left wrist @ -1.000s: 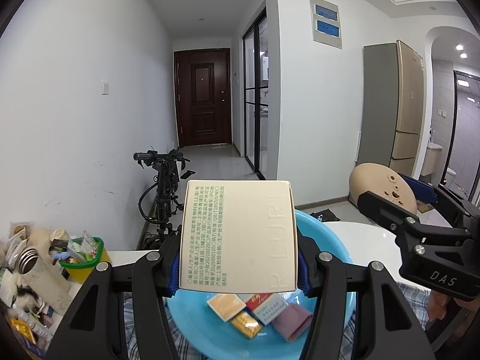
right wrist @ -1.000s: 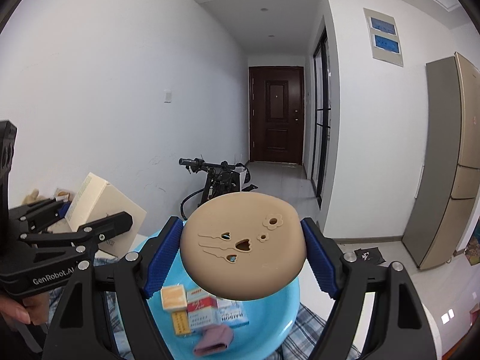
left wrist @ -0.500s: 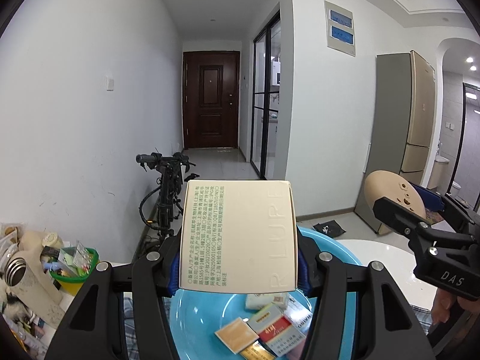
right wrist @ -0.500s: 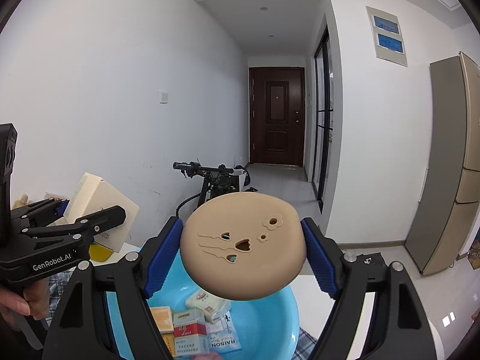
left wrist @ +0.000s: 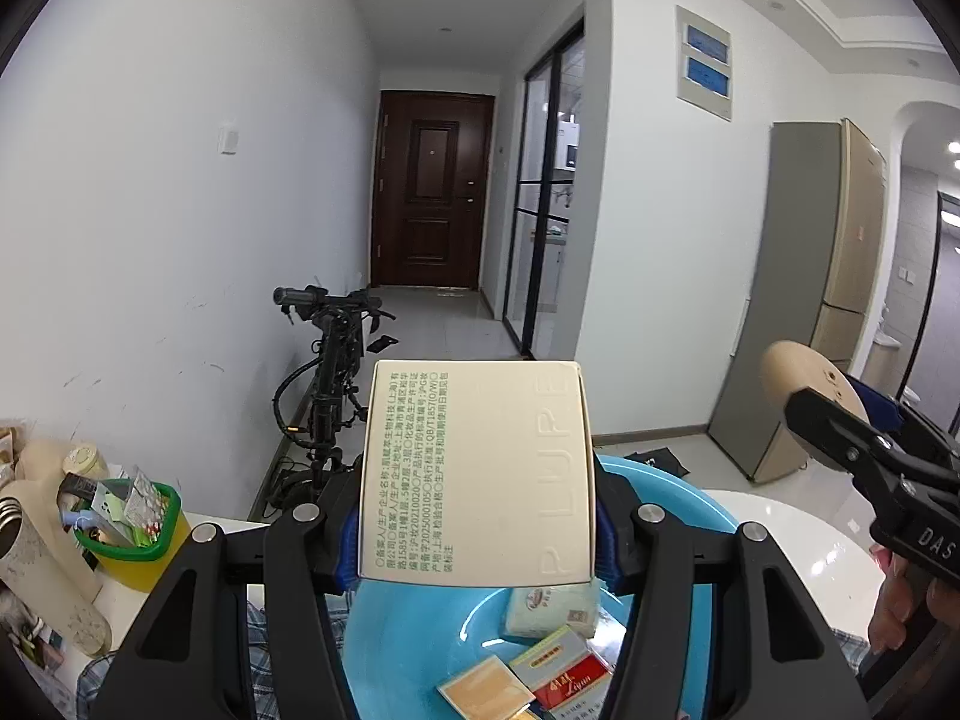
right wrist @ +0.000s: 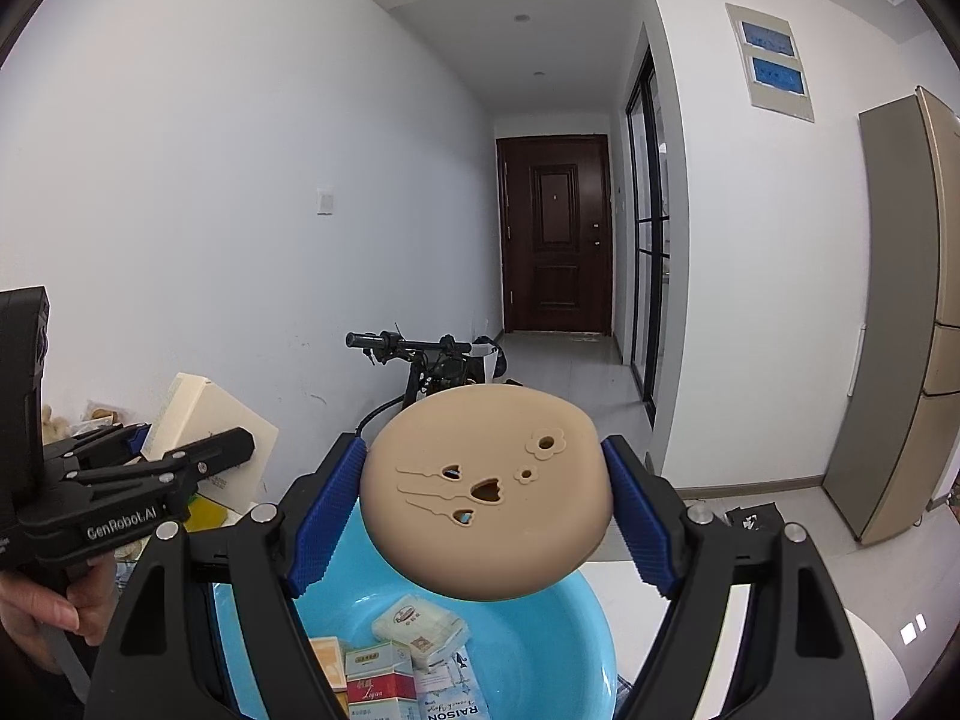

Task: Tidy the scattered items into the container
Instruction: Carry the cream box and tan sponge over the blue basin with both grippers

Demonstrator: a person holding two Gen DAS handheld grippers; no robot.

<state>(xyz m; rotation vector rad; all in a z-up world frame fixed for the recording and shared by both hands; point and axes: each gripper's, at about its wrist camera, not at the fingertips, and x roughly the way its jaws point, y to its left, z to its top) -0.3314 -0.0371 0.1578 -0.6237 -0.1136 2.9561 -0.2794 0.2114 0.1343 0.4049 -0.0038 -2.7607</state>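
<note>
My left gripper (left wrist: pixel 477 534) is shut on a cream cardboard box (left wrist: pixel 477 474) with green print, held above a blue plastic basin (left wrist: pixel 408 636). My right gripper (right wrist: pixel 486 516) is shut on a tan oval soap dish (right wrist: pixel 486 492) with heart and flower cut-outs, held above the same basin (right wrist: pixel 534 654). The basin holds several small packets, among them a white tissue pack (right wrist: pixel 417 627) and a red and white carton (left wrist: pixel 567 684). The box also shows at the left in the right wrist view (right wrist: pixel 207 420). The soap dish shows at the right in the left wrist view (left wrist: pixel 798 384).
A green and yellow tub (left wrist: pixel 129 525) of small items and a metal flask (left wrist: pixel 42 570) stand at the left of the white table (left wrist: pixel 798 546). A plaid cloth (left wrist: pixel 258 624) lies under the basin. A bicycle (left wrist: pixel 327 384) leans by the wall beyond.
Both grippers have lifted and tilted up with their loads. The basin's contents have slid lower in both views and a white tissue pack has come into sight.
</note>
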